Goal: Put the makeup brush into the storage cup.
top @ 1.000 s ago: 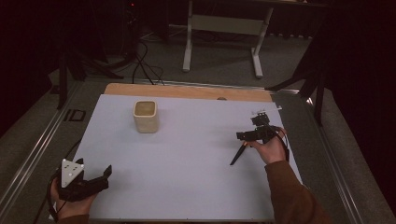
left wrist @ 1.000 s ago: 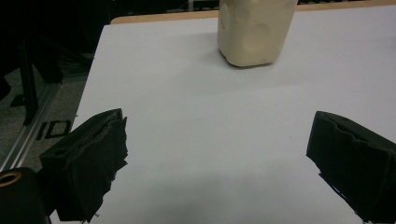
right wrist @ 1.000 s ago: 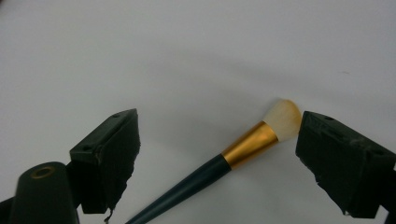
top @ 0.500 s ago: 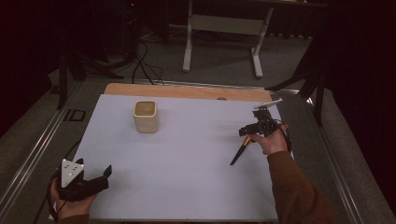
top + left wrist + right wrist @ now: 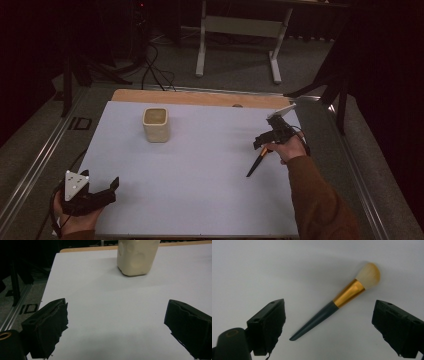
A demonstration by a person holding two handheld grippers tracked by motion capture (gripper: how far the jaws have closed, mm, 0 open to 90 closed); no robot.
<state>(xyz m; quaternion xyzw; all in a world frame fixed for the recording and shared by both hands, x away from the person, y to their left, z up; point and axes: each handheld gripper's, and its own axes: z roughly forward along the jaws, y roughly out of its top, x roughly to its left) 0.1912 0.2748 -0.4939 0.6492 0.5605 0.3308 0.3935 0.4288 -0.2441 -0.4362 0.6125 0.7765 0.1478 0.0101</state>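
A makeup brush (image 5: 337,305) with a dark handle, gold ferrule and pale bristles lies flat on the white table (image 5: 200,165). In the high view the brush (image 5: 256,164) sits at the right, just below my right gripper (image 5: 260,142). That right gripper (image 5: 328,327) hovers over the brush with its jaws wide open on either side of it. A cream cup (image 5: 156,124) stands upright at the back left; in the left gripper view the cup (image 5: 137,255) is ahead. My left gripper (image 5: 107,189) rests open near the front left corner, and the left gripper (image 5: 116,327) holds nothing.
A wooden strip (image 5: 200,97) runs along the table's far edge. Metal rails (image 5: 45,155) flank the table. Cables (image 5: 150,75) and a white stand's legs (image 5: 235,45) lie on the floor beyond.
My right gripper has shifted up and toward the far side and tilted down over the brush. The left gripper and the cup have stayed put.
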